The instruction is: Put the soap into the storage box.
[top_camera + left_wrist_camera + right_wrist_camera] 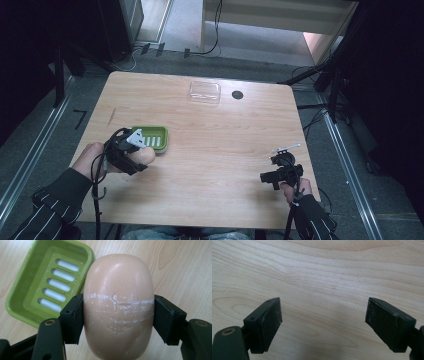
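Note:
A pale pink oval bar of soap (118,305) sits between the black pads of my left gripper (118,317), which is shut on its middle; white scrape lines cross the bar. Just beyond and to the left of it lies a green slotted soap dish (47,282), with nothing in it. In the high view the left gripper (140,152) holds the soap (146,156) at the near edge of the dish (161,146). My right gripper (323,322) is open over bare wood, at the table's near right (272,176).
A clear plastic tray (204,92) lies at the far middle of the wooden table (220,150), with a small dark round hole (237,94) beside it. Cables and metal rails run along the floor around the table.

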Demonstrator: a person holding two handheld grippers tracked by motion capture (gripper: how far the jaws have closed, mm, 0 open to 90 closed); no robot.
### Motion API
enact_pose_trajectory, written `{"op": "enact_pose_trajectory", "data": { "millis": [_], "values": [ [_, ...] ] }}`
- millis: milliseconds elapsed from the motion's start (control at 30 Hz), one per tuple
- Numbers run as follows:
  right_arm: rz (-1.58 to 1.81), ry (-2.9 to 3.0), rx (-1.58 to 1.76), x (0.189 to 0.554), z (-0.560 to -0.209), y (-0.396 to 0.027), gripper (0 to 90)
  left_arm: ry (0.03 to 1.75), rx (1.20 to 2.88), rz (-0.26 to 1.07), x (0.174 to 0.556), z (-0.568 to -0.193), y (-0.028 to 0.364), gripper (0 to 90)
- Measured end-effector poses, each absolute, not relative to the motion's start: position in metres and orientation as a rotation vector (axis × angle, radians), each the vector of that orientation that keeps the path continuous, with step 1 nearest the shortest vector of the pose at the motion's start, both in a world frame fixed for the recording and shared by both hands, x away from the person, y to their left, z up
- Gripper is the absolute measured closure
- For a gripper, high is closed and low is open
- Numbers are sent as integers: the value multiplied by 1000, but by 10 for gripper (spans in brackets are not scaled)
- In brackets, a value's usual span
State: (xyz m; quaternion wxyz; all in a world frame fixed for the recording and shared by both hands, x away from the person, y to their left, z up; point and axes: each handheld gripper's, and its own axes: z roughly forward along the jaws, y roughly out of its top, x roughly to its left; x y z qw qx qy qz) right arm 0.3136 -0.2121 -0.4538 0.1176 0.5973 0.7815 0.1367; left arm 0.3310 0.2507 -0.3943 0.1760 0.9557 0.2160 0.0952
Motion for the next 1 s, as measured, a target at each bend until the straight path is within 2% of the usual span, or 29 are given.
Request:
{"op": "enact_pose_trajectory", "data": {
  "millis": [1000],
  "values": [
    [396, 2288, 1743, 314, -454, -212, 144, 549, 2704, 321, 354, -381, 251, 334]
  ]
}}
